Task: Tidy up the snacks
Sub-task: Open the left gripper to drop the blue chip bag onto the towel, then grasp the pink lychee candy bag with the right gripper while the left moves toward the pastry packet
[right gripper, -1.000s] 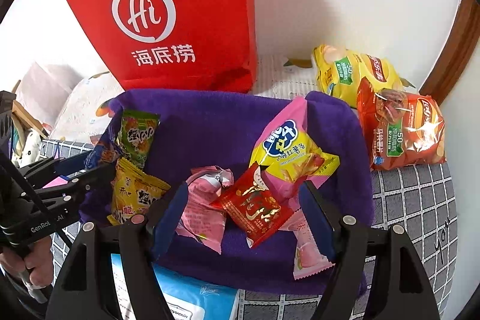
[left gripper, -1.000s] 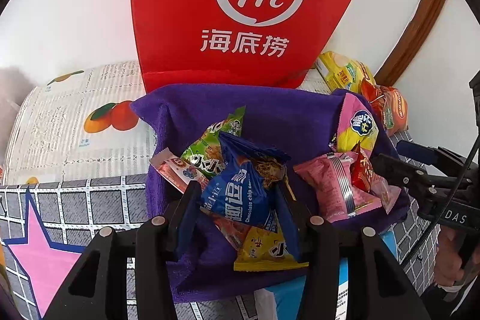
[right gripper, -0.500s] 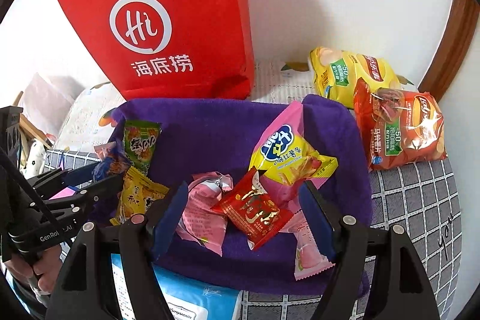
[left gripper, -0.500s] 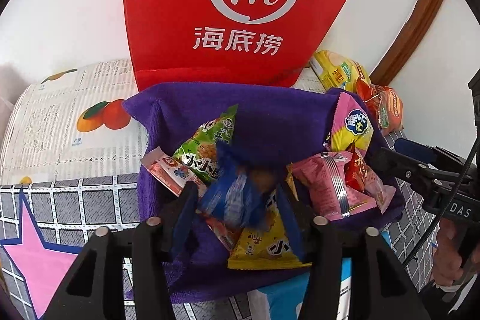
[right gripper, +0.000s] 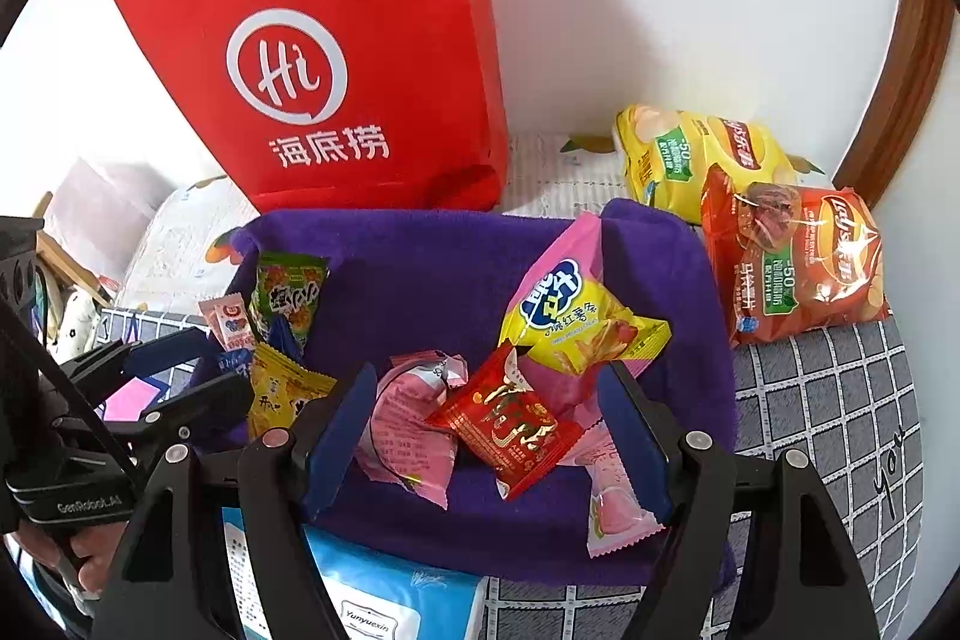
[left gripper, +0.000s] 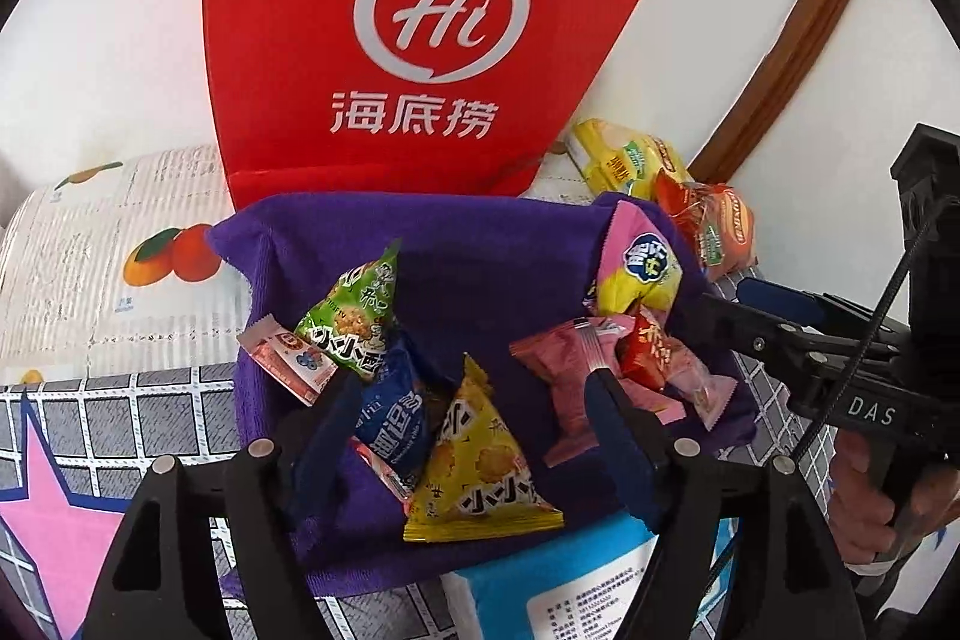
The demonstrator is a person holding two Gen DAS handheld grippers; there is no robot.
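Bright, even daylight, sharp focus; fisheye bends edges into dark corners, with soft shadows.

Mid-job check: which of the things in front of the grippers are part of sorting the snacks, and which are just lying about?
Part of the job:
- small blue cookie packet, between the left gripper's just-opened jaws
- yellow triangular snack packet
- green triangular snack packet
- small red foil packet, between the right gripper's open jaws
- purple cloth-lined bin

Lying about:
- red paper bag
- light-blue tissue pack
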